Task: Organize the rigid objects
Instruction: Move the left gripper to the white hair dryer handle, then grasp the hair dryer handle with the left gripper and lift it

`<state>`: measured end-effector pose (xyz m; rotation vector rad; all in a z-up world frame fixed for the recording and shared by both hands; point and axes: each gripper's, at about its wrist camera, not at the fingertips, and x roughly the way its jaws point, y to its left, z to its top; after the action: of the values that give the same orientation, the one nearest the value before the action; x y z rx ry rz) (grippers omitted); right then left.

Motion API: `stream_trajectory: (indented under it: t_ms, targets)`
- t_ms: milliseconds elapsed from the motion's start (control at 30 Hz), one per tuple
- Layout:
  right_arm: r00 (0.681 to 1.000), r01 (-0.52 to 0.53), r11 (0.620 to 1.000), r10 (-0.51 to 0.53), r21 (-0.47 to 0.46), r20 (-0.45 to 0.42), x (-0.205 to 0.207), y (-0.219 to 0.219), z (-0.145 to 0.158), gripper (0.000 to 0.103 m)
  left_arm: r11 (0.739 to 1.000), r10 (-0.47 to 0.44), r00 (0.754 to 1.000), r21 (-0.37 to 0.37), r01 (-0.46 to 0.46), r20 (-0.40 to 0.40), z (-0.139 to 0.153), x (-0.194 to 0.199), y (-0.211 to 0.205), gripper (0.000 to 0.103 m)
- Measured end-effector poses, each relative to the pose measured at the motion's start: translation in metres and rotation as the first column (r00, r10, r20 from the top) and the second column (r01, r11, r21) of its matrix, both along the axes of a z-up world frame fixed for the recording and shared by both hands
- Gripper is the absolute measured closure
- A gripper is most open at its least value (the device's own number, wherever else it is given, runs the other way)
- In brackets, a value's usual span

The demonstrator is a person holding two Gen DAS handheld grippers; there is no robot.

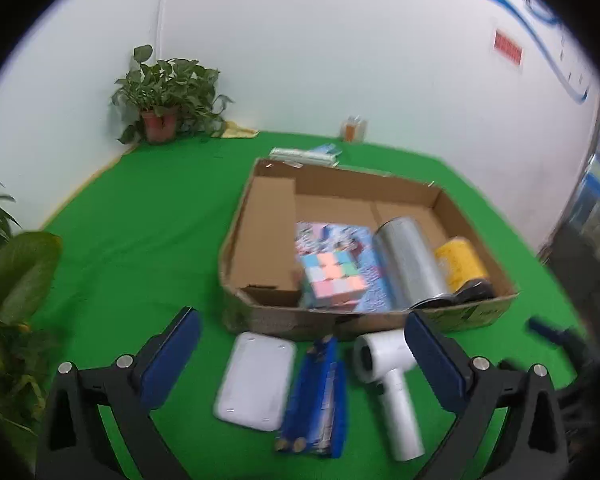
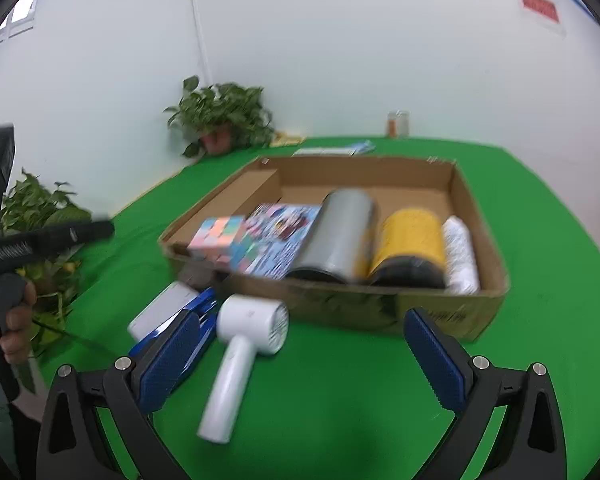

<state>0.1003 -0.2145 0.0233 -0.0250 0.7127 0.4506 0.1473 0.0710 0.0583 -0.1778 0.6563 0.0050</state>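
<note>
left gripper [image 1: 302,344] spread wide, holding nothing | right gripper [image 2: 302,344] likewise spread | white handheld fan [image 2: 240,356] lay between right gripper's fingers (slightly leftward) | cardboard box [image 2: 380,308] just beyond, holding cube [image 2: 220,240] and cans

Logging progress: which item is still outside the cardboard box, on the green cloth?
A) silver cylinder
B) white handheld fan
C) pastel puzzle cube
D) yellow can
B: the white handheld fan lies on the green cloth in front of the cardboard box; the cube, cylinder and can sit inside.
</note>
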Motion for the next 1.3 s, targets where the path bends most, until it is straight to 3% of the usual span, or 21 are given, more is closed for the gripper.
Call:
stream_trajectory:
  t_ms: [100,333,533,600,700,800,1033,1167,1300]
  targets:
    - [0.998,-0.032,0.999,0.032,-0.009,-0.055,-0.007,0.009,-0.011,0.0,0.994,-0.04,0.997,-0.104,0.034,-0.059,-0.007,0.002,0.006,0.002]
    - [0.969,-0.097,0.995,0.097,0.012,-0.227,-0.006,0.035,-0.06,0.002,0.982,-0.122,0.984,-0.164,0.099,-0.133,-0.04,-0.01,-0.003,0.002]
    - [0.939,-0.131,0.991,0.117,-0.021,-0.324,-0.004,0.059,-0.098,0.036,0.969,-0.149,0.975,-0.222,0.11,-0.164,-0.061,-0.02,-0.008,0.002]
    - [0.934,-0.137,0.99,0.114,-0.043,-0.34,-0.005,0.065,-0.109,0.057,0.967,-0.155,0.973,-0.229,0.114,-0.171,-0.064,-0.022,-0.01,0.002]
    - [0.913,-0.158,0.987,0.14,-0.016,-0.384,-0.007,0.069,-0.121,0.073,0.958,-0.169,0.969,-0.261,0.118,-0.18,-0.066,-0.024,-0.013,0.002]
    - [0.929,-0.143,0.988,0.117,-0.051,-0.351,-0.014,0.069,-0.121,0.076,0.945,-0.201,0.961,-0.297,0.139,-0.19,-0.069,-0.026,-0.021,0.002]
    - [0.92,-0.069,0.997,0.058,-0.015,-0.388,-0.029,0.031,-0.121,0.079,0.896,-0.313,0.923,-0.393,0.208,-0.225,-0.087,-0.034,-0.056,0.002]
    - [0.924,-0.029,0.999,0.018,-0.024,-0.383,-0.045,0.007,-0.119,0.079,0.862,-0.367,0.891,-0.459,0.216,-0.268,-0.105,-0.031,-0.078,0.003]
    - [0.933,-0.044,0.999,0.038,-0.008,-0.358,-0.054,-0.008,-0.115,0.076,0.834,-0.427,0.853,-0.496,0.243,-0.3,-0.12,-0.026,-0.104,0.011]
